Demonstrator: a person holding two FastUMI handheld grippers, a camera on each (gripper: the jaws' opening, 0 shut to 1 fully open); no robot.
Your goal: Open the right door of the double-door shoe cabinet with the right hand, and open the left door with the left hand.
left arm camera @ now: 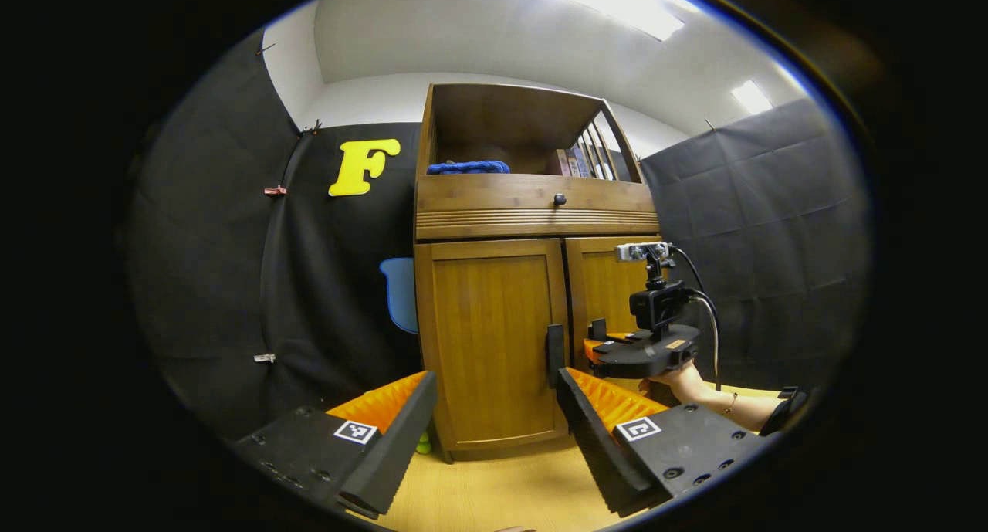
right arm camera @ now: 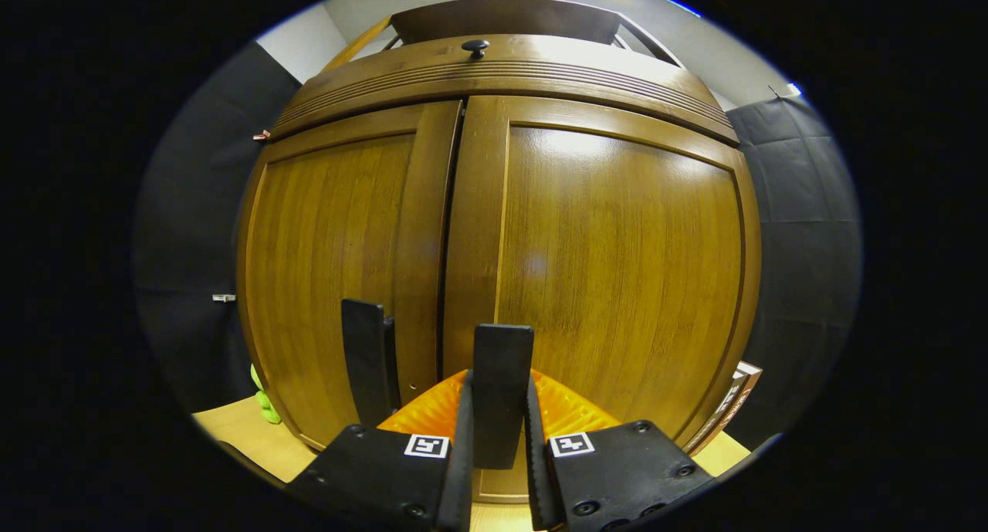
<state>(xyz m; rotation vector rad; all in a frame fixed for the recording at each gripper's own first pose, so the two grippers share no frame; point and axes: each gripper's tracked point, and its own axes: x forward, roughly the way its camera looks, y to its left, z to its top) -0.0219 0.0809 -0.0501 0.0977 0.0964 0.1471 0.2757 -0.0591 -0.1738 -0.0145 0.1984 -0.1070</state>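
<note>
The wooden shoe cabinet (left arm camera: 532,208) stands ahead with its left door (left arm camera: 490,339) and right door (left arm camera: 606,285) both closed. My left gripper (left arm camera: 495,385) is open, short of the left door, whose dark upright handle (left arm camera: 554,354) shows just past my right-hand finger. Farther right, a hand (left arm camera: 683,381) holds the right gripper (left arm camera: 610,347) against the right door. In the right gripper view, my right gripper (right arm camera: 499,408) is shut on the right door's handle (right arm camera: 502,362), one finger on each side. The left door's handle (right arm camera: 367,354) stands free beside it, across the seam from the right door (right arm camera: 617,269).
Above the doors runs a drawer with a small knob (left arm camera: 559,200). The open shelf over it holds a blue cloth (left arm camera: 468,167) and books (left arm camera: 571,161). A green object (left arm camera: 423,443) lies at the cabinet's left foot on the wooden floor (left arm camera: 502,493). A flat box (right arm camera: 737,397) leans at its right.
</note>
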